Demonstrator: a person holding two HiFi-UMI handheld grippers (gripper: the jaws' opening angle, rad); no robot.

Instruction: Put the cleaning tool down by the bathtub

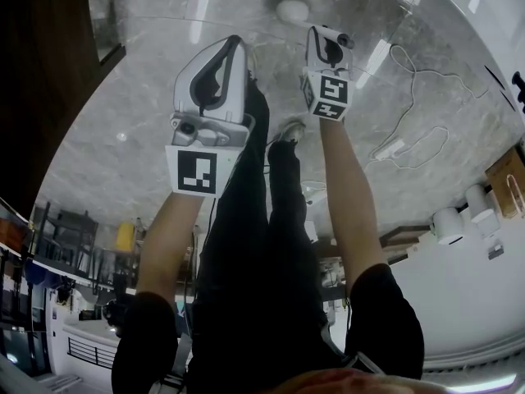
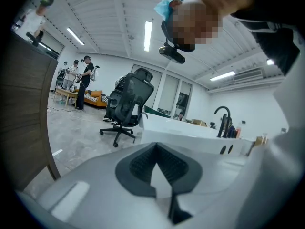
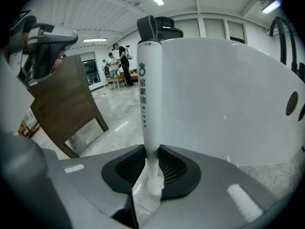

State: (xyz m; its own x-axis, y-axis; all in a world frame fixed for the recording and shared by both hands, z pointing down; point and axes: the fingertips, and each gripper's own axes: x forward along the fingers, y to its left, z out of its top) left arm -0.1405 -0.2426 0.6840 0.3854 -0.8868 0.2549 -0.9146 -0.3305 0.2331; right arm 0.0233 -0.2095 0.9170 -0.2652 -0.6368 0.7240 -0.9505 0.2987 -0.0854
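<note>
My right claw (image 3: 151, 168) is squeezing the white handle of the cleaning tool (image 3: 149, 80). The handle sticks straight out from the claw, just in front of the white side of the bathtub (image 3: 228, 94). The gray floor (image 3: 112, 123) is under it. My left claw (image 2: 156, 147) is closed with nothing in it

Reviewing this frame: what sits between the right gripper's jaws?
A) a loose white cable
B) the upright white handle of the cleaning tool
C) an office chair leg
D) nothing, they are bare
B: in the right gripper view, the right gripper has its pads closed on the white handle, which stands upright in front of the bathtub.
</note>
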